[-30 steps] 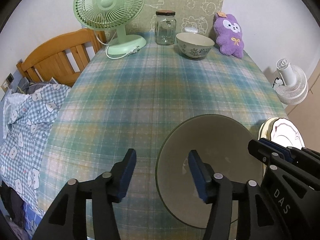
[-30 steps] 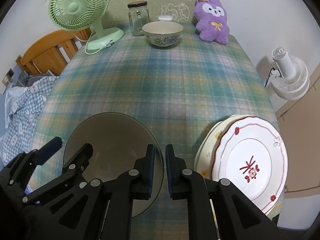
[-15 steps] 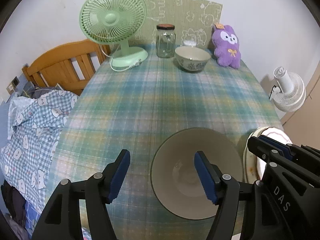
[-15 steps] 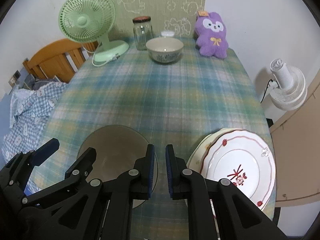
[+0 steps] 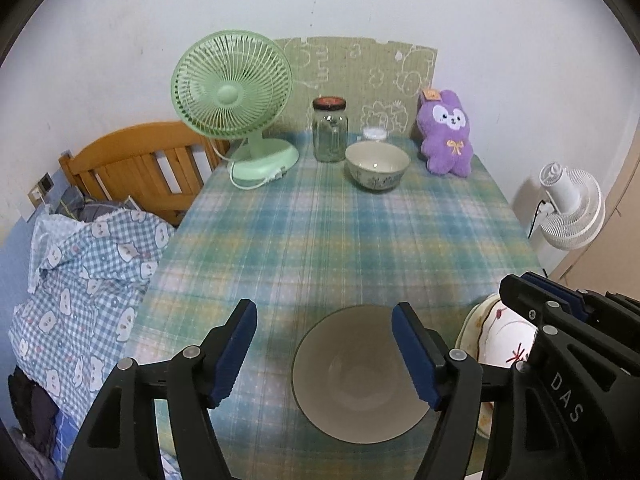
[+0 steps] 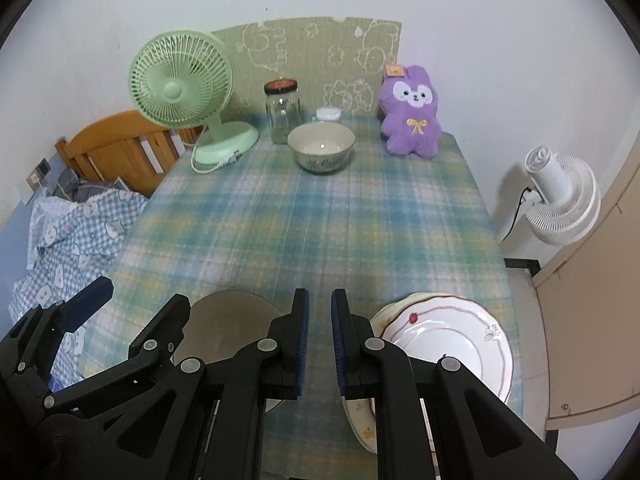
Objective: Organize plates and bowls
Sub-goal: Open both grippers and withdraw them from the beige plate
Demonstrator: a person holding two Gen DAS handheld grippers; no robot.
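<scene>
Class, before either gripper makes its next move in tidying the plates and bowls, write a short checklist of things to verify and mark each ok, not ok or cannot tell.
1. Left gripper empty, jaws opening: ok.
2. Right gripper shut on nothing: ok.
3. Grey bowl upright on the tablecloth, free of both grippers: ok.
4. Patterned bowl at the far end upright and unobstructed from the front: ok.
5. Plates stacked near the table's right edge: ok; whether they overhang it: cannot tell.
6. Number of plates in the stack: cannot tell.

Glossy ceramic plate (image 6: 452,340), clear glass jar (image 5: 329,136), woven plaid tablecloth (image 5: 340,240).
</scene>
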